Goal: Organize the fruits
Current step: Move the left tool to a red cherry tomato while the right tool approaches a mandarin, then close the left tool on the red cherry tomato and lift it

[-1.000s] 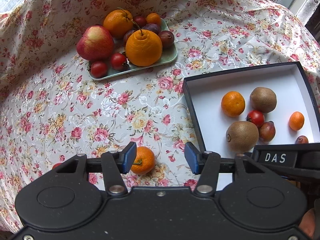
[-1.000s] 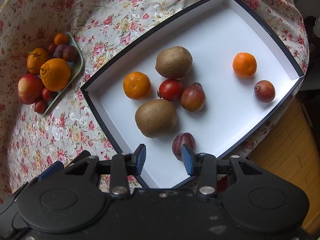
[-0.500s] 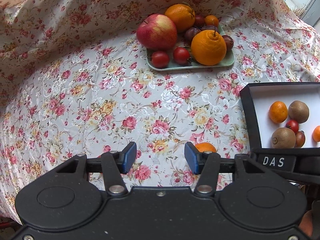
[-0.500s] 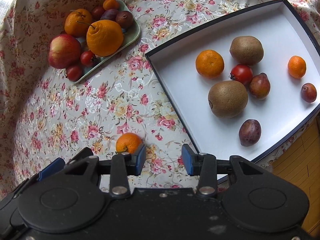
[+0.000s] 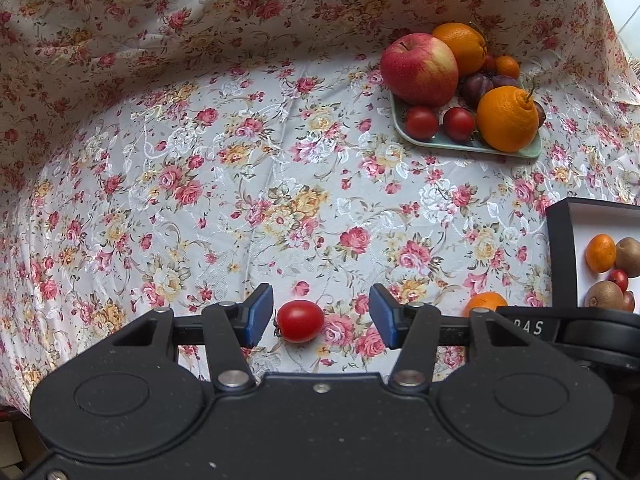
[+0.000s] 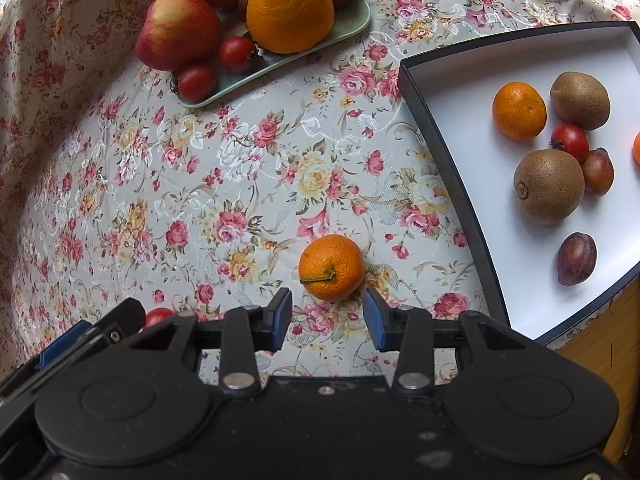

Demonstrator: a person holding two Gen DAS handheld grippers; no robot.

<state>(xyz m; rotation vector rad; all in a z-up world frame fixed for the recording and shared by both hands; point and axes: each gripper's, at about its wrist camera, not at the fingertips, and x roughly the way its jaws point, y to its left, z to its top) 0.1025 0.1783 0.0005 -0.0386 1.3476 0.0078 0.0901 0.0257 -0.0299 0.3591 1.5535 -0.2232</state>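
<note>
A loose cherry tomato lies on the floral cloth between the fingers of my open left gripper, nearer the left finger, not gripped. A small mandarin lies on the cloth just ahead of my open right gripper; it also shows in the left wrist view. The tomato shows partly hidden in the right wrist view. A white box with a dark rim to the right holds kiwis, a mandarin, a tomato and plums. A green plate at the back holds an apple, oranges, tomatoes and plums.
The floral tablecloth covers the table and rises up behind. The box sits at the table's right edge, over wooden floor. The left gripper's finger lies just left of my right gripper.
Both grippers have swung left. The left one now has the cherry tomato between its fingers. The right one has left the box and now faces the loose mandarin.
</note>
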